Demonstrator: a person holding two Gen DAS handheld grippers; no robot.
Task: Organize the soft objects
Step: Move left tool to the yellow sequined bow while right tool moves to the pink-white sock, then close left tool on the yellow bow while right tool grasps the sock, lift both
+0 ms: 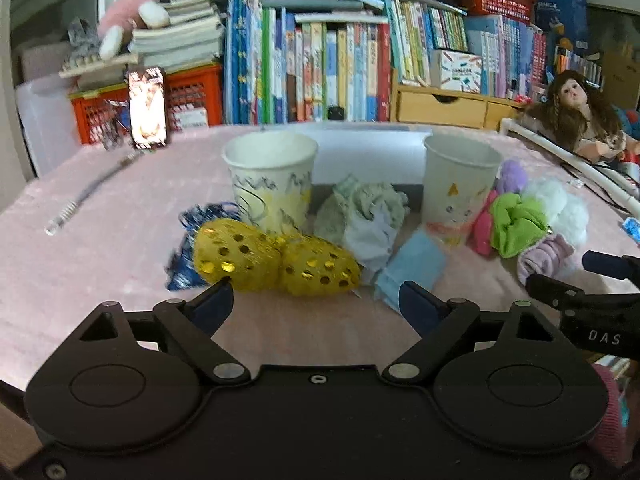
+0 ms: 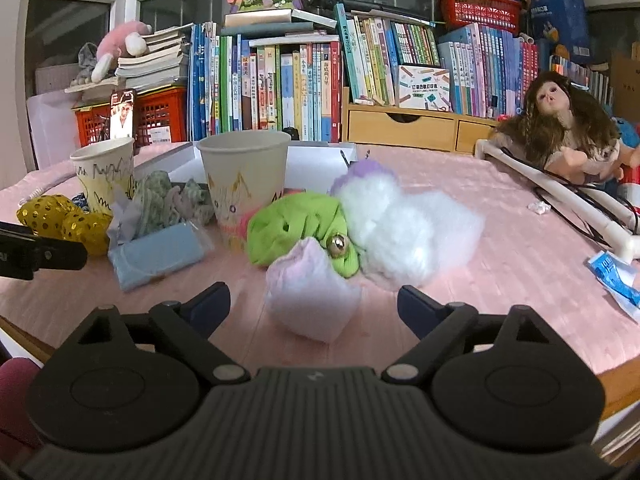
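Fingers of the right gripper [image 2: 314,308] stand wide, empty; the lilac scrunchie [image 2: 310,296] before the right paper cup [image 2: 244,184] should be straddled squarely, then closed on

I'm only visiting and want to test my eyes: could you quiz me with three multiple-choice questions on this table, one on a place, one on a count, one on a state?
1. What lies nearest in front of the right gripper?
A. pale lilac fabric scrunchie
B. a red apple
C. a glass bottle

2. How many white paper cups stand on the pink tablecloth?
A. one
B. two
C. four

3. How do the left gripper and its jaws stand?
A. clamped on a cup
C. wide apart, holding nothing
B. shut tight on a book

Answers:
1. A, since the scrunchie sits just ahead of the fingertips.
2. B, the scribbled cup and the cup with yellow triangles.
3. C, as only bare cloth shows between the fingers, with the yellow sequinned pouches beyond them.
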